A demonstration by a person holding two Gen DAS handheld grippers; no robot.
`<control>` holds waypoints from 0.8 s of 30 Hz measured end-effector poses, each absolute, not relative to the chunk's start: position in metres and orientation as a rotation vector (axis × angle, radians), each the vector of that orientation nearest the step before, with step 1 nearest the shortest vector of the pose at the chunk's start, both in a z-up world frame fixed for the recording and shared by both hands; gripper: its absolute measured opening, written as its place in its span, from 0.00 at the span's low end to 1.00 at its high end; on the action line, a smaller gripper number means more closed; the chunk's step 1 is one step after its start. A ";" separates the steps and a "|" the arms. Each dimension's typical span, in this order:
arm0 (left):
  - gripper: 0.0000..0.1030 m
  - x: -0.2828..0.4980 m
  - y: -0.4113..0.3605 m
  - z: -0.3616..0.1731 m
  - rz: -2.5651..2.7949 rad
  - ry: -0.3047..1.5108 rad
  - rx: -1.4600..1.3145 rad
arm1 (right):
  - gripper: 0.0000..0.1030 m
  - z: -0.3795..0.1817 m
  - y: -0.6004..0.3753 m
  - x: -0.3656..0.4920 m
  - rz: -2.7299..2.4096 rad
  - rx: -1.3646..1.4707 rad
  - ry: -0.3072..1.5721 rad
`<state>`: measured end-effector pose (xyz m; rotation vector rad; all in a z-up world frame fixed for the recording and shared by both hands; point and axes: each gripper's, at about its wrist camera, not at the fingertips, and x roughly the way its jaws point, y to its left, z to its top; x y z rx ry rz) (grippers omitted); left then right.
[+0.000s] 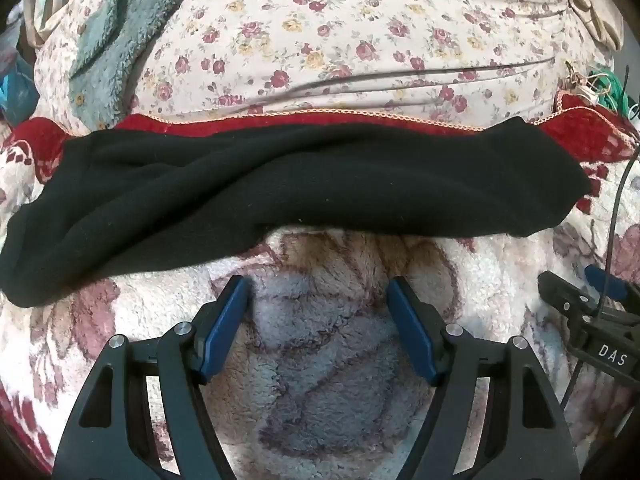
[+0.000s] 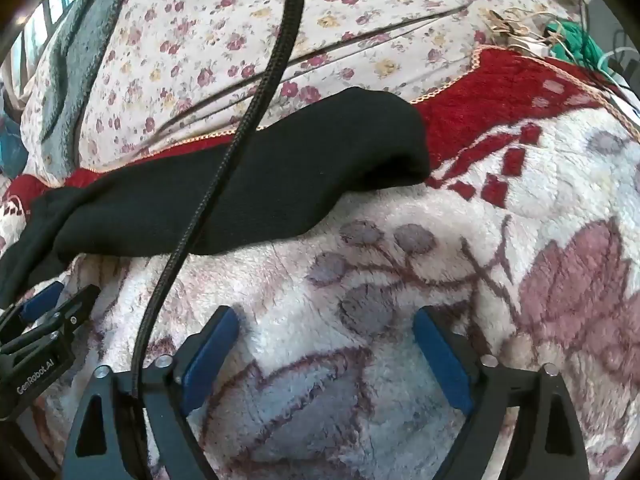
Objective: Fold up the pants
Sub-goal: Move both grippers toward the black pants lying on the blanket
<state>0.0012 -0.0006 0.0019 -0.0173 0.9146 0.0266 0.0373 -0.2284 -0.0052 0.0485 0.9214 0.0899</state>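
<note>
The black pants point(image 1: 304, 192) lie folded into a long band across a fleecy flowered blanket point(image 1: 328, 344); they also show in the right wrist view point(image 2: 256, 184). My left gripper point(image 1: 318, 292) is open and empty, just short of the pants' near edge. My right gripper point(image 2: 326, 324) is open and empty, over the blanket to the right of the pants' end. The right gripper shows at the right edge of the left wrist view point(image 1: 592, 304). The left gripper shows at the left edge of the right wrist view point(image 2: 44, 320).
A floral sheet point(image 1: 360, 32) lies beyond the blanket's red border point(image 1: 580, 132). A grey-blue fleece point(image 1: 108, 36) sits at far left. A black cable point(image 2: 248, 132) hangs across the right wrist view. Green cord and clutter point(image 2: 568, 40) lie at far right.
</note>
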 end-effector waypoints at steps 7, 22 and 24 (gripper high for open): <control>0.70 -0.023 0.021 0.021 -0.066 0.826 -0.043 | 0.87 0.003 -0.231 0.029 0.206 0.002 0.910; 0.70 -0.056 0.084 0.054 0.107 0.774 -0.088 | 0.80 0.041 -0.156 -0.020 0.348 0.070 0.848; 0.70 -0.056 0.084 0.055 0.087 0.766 -0.079 | 0.80 0.040 -0.151 -0.019 0.341 0.070 0.839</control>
